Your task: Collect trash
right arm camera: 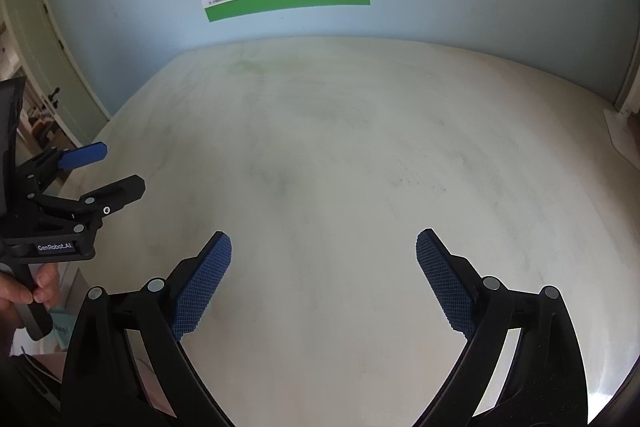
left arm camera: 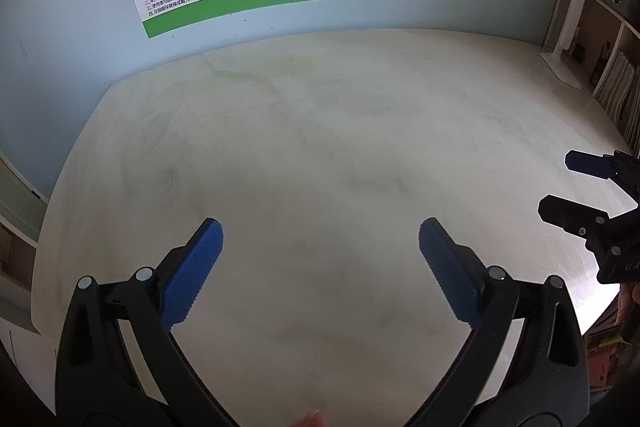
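Both the left gripper (left arm camera: 320, 239) and right gripper (right arm camera: 323, 247) hover wide apart and empty-handed above the bare desk (left arm camera: 320, 131), probably because no trash is visible to take.

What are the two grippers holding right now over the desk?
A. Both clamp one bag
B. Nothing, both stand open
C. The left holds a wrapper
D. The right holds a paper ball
B: the left gripper and the right gripper each show blue pads spread wide with only bare desk between them, and no trash shows in either view.
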A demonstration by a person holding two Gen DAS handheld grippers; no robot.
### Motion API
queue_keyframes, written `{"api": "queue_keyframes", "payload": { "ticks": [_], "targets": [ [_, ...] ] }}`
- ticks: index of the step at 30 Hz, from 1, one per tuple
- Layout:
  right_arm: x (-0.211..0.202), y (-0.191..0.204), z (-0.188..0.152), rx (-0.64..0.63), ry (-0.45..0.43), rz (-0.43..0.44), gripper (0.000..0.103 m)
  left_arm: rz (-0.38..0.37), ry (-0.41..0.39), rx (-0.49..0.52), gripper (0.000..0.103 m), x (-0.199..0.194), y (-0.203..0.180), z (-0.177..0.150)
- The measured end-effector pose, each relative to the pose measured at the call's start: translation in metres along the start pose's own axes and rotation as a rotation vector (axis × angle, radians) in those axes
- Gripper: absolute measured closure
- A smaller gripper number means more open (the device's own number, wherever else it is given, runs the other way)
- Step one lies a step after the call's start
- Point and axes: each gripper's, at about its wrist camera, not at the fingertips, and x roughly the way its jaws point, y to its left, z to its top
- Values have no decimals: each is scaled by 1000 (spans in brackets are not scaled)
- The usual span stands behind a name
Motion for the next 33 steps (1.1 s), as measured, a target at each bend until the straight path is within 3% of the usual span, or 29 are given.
{"api": "queue_keyframes", "payload": {
  "ticks": [16,33],
  "targets": [
    [19,6,13,-24,18,15,10,-28,24,-61,7,12,18,2],
    [22,12,14,-23,14,-9,10,-7,6,-47,7,14,22,6]
  ]
}}
